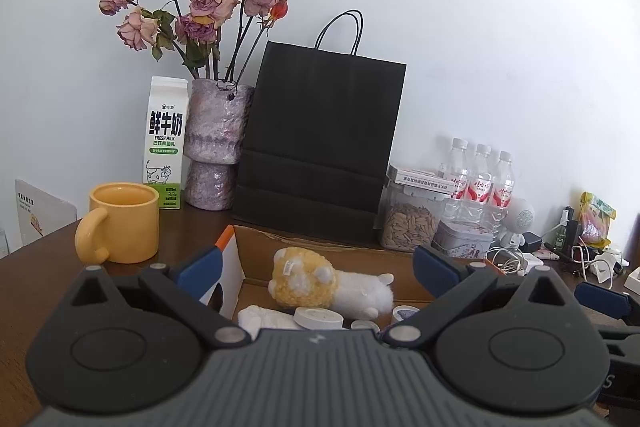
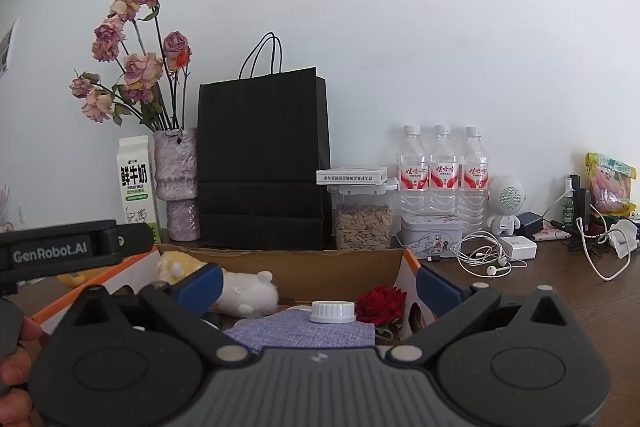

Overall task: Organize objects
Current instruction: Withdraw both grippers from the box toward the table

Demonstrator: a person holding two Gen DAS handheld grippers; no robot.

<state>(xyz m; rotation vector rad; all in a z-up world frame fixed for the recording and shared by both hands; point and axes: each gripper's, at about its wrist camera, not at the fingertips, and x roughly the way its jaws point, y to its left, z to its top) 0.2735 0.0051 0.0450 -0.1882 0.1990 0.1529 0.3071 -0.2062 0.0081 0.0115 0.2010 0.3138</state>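
Note:
An open cardboard box (image 1: 256, 239) (image 2: 344, 267) sits on the dark wooden table in front of both grippers. Inside lie a yellow and white plush toy (image 1: 320, 283) (image 2: 240, 287), a white bottle with a cap (image 2: 333, 311) (image 1: 318, 317), a lilac cloth pouch (image 2: 304, 331) and a red rose (image 2: 380, 303). My left gripper (image 1: 318, 269) is open and empty above the box's near left part. My right gripper (image 2: 320, 285) is open and empty above the box's near side. The left gripper's body (image 2: 60, 251) shows at the left of the right wrist view.
A yellow mug (image 1: 124, 223) stands left of the box. Behind it are a milk carton (image 1: 165, 143), a vase of dried roses (image 1: 216, 143), a black paper bag (image 1: 320, 147), a seed jar (image 2: 363, 219), three water bottles (image 2: 442, 171), a tin, a small white speaker and cables (image 2: 488, 259).

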